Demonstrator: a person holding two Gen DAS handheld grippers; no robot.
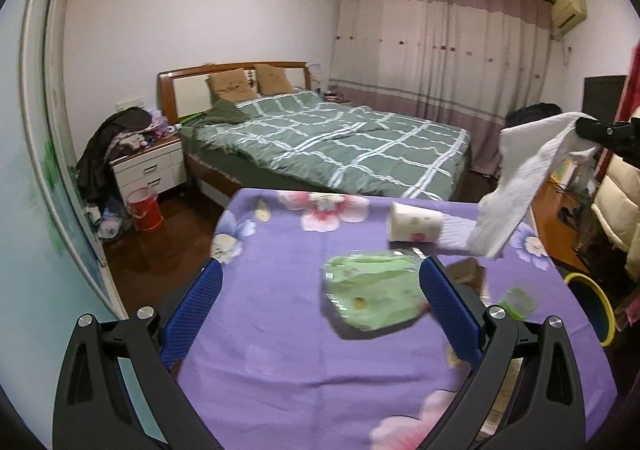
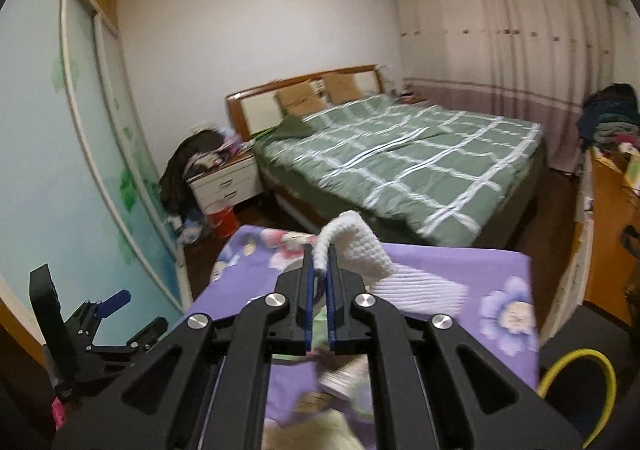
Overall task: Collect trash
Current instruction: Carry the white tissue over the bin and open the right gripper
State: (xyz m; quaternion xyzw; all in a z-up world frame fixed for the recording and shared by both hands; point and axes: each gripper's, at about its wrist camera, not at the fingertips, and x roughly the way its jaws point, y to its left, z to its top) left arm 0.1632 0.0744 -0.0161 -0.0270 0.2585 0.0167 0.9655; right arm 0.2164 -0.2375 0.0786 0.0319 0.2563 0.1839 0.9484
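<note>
— While the right gripper [image 2: 320, 270] is clamped tight on a white paper towel [image 1: 516, 186], where does the sheet hang?

— High over the far right of the purple tablecloth [image 1: 280, 330], lifted clear so it can swing to the yellow-rimmed bin [image 1: 592, 306] at the right, I'd judge.

— And the left gripper [image 1: 320, 298]?

— Fingers wide apart, empty, low over the near side, framing a green wrapper [image 1: 368, 290]. Likely next. A paper cup [image 1: 416, 228] lies tipped on its side farther off.

A white, embossed paper towel [image 1: 516, 186] hangs lifted above the table. A floral paper cup [image 1: 414, 228] lies tipped on its side on the purple flowered tablecloth [image 1: 280, 290], with a crumpled green plastic wrapper [image 1: 372, 296] lying nearer.
</note>
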